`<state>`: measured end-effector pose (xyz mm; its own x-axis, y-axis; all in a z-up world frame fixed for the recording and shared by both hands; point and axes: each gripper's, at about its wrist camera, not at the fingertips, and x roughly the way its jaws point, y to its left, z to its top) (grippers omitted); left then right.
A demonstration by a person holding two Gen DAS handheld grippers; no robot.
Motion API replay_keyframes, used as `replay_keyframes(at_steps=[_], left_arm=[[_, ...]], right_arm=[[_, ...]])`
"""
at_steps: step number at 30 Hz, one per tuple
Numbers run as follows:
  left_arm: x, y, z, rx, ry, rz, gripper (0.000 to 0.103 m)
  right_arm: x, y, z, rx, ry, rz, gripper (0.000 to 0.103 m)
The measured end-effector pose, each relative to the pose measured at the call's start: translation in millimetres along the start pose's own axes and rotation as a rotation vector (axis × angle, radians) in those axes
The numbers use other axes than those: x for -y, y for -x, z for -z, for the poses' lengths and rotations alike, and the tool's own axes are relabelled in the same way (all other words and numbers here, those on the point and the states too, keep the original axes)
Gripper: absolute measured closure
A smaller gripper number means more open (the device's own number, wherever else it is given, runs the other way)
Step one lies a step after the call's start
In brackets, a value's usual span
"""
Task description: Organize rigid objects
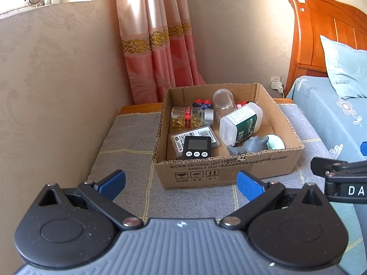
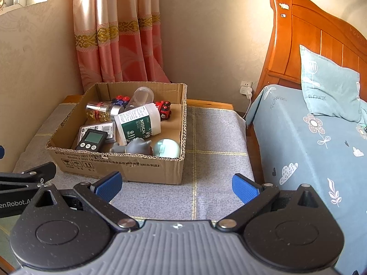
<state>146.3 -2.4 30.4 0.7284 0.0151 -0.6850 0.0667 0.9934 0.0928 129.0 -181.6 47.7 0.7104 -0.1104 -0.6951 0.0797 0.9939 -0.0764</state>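
While hidden leftward, red toy car (image 2: 164, 109) shows rightward.

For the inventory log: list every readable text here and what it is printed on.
"MEDICAL COTTON": white bottle.
"FLOWER": pillow.
"enRobot.A", cut off: left gripper.
"DA", cut off: right gripper.
"GB/T29601 2013": cardboard box; rest blurred.
Timer buttons, card case: too small.

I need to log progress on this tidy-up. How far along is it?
Done, apparently: the timer, cotton swab bottle, capsule bottle, toy train and grey figure all lie in the cardboard box. In hand: nothing; the left tool and right tool are open and hover before the box. Left: no loose items show on the cloth.
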Motion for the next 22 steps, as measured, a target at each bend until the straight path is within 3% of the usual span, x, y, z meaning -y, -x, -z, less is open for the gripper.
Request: replay_keyframes(at_steps=[22], left_arm=[[0.1, 2.8, -0.5, 0.001, 0.002, -0.003, 0.001]], right_arm=[[-2.1, 4.3, 0.6, 0.010, 0.005, 0.002, 0.000]])
